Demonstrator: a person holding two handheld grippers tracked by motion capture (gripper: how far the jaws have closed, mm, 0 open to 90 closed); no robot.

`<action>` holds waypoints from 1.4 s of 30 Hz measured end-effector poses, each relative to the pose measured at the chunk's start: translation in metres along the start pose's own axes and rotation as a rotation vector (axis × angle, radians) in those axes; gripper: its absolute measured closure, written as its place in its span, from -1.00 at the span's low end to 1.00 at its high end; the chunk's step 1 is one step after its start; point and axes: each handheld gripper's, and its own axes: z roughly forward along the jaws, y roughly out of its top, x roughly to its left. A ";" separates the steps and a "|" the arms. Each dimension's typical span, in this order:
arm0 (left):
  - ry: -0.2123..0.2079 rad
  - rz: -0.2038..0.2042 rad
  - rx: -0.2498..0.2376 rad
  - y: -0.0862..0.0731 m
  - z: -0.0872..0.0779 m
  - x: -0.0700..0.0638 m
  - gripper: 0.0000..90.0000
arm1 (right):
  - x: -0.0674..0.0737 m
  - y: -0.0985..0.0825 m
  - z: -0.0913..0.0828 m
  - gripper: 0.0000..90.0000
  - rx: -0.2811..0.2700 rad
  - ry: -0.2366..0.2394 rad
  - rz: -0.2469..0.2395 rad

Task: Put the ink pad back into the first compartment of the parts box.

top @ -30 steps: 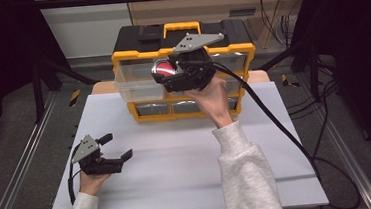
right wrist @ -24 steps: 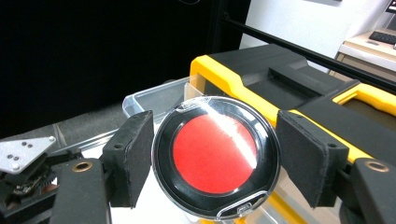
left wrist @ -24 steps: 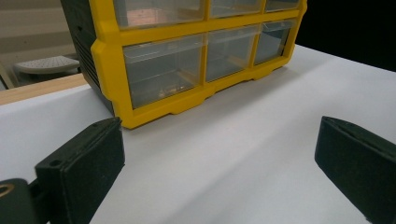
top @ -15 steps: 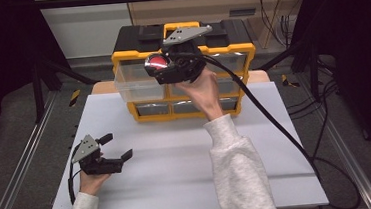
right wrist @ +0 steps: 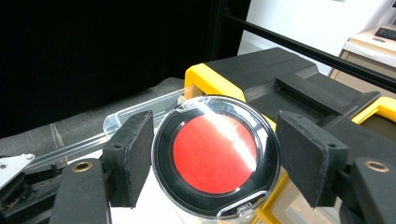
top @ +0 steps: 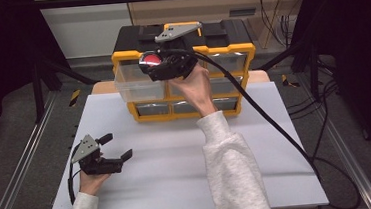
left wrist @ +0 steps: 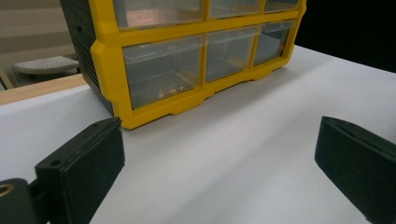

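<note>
Red-centred round case (right wrist: 215,156) is sitting pinched in the right gripper (top: 163,66) above the organizer's (top: 228,41) pulled-out drawer (top: 134,86); left gripper (top: 112,153) is resting spread, near-left.

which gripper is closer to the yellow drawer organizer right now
Right. The right gripper is up at the organizer's top-left drawer, gripping a round red compact; the left gripper sits open well short of it.

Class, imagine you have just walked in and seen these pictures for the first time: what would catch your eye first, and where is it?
First, the round black case with a red centre and clear lid, held between the right gripper jaws above the pulled-out clear plastic drawer. Next, the yellow-and-black organiser with clear drawers at the far edge of the white table. The left gripper sits open near the table's left front.
</note>
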 end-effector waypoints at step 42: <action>-0.003 -0.001 -0.001 0.000 0.000 0.000 -0.97 | 0.005 -0.009 0.038 -0.33 0.114 -0.010 0.002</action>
